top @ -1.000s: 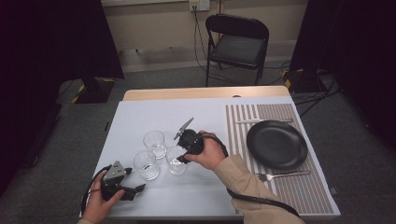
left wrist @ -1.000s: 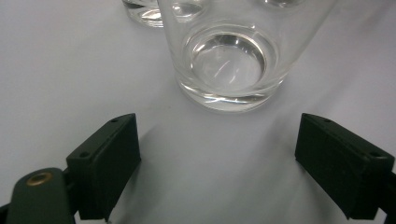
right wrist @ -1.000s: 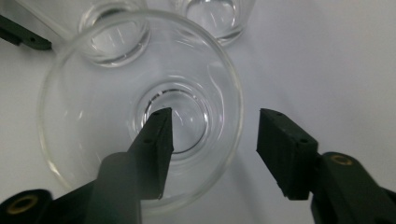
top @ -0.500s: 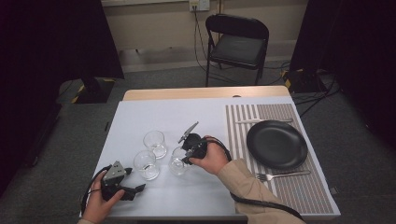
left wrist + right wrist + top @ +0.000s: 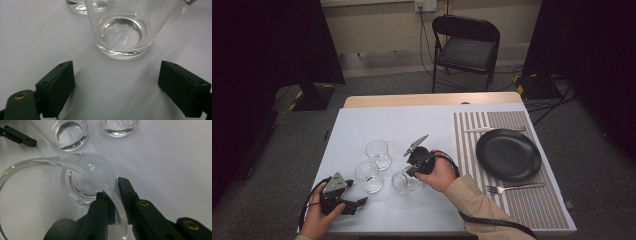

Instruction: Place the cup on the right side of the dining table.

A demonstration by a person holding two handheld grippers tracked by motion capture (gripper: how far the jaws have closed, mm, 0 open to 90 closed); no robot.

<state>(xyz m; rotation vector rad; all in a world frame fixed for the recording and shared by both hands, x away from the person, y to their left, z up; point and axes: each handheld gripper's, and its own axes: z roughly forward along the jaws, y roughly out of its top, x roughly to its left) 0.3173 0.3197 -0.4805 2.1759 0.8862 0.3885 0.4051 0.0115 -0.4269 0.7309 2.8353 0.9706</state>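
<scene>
The left tongs [image 5: 357, 204] rest wide open on the bench [image 5: 422, 125] just short of a glass tumbler [image 5: 120, 30], while the right tongs [image 5: 116, 202] have just closed, pinching the wall of the nearest tumbler [image 5: 75, 182] from above, likely ready for lifting.

A black folding chair [image 5: 467, 47] stands behind the wood-edged table [image 5: 427, 99] on grey carpet [image 5: 592, 150], w/ cream wall [image 5: 377, 25] and outlet [image 5: 425, 5] beyond; black drapes [image 5: 272, 45] flank both sides, cables [image 5: 552, 95] trail at right. Lighting dim, even.
</scene>
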